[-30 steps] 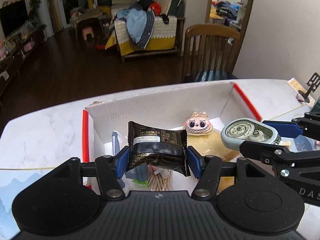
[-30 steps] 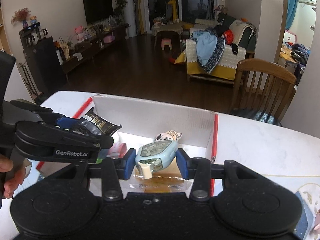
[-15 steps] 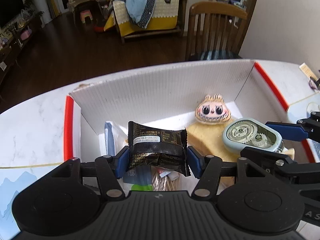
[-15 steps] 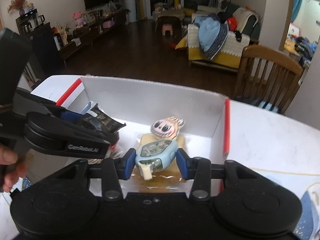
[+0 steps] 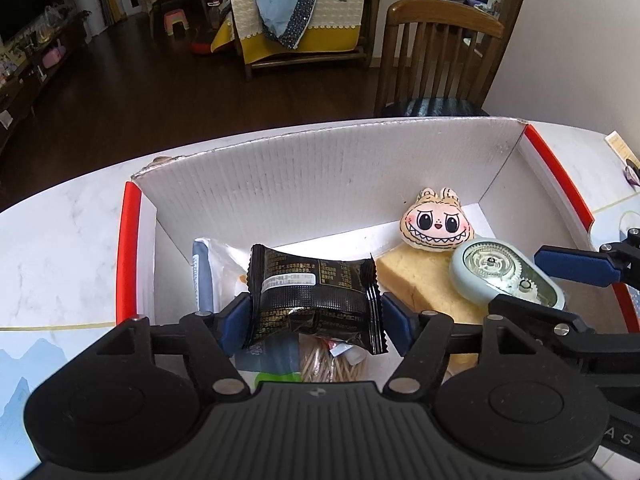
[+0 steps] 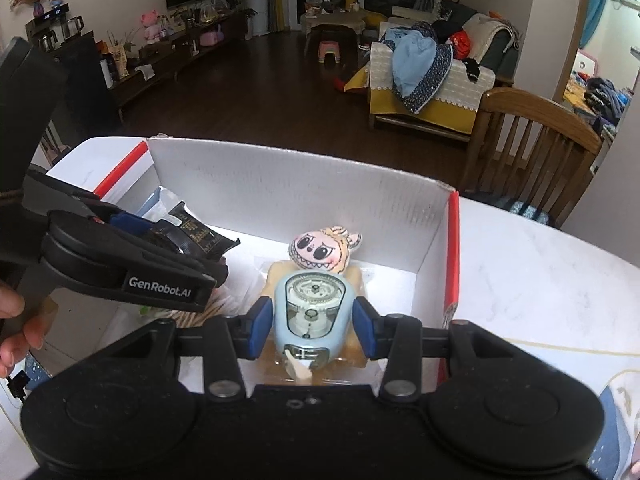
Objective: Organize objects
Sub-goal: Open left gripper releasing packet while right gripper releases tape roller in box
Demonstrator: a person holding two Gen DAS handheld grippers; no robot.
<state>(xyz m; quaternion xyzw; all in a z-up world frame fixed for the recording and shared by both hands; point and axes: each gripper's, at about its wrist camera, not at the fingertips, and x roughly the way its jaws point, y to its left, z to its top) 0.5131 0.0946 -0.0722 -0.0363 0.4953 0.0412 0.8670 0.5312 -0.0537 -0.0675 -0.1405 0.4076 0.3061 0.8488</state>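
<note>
The left gripper (image 5: 314,316) is clamped on a black snack packet (image 5: 312,300), its blue pads pressing both crimped ends, and holds it above the left part of an open white cardboard box (image 5: 320,184) with red edges. The right gripper (image 6: 311,330) grasps a pale blue correction tape dispenser (image 6: 310,312) by its sides, its clear window showing gears, over the box's right part.

The left wrist view shows what lies under the packet: a bundle of toothpicks (image 5: 320,366), a blue pouch (image 5: 266,354) and a white-and-blue wrapper (image 5: 204,276) by the left wall. It also shows the slice of bread (image 5: 416,284) plainly, with a grinning plush monster face (image 5: 437,222) resting on its far end. The right wrist view instead shows the person's fingertips (image 6: 16,328) on the left gripper's handle and white lettering on its side reading "GenRobot.AI". The packet's small print is too fine to read. The box sits on a white marble-patterned table (image 6: 540,280).
</note>
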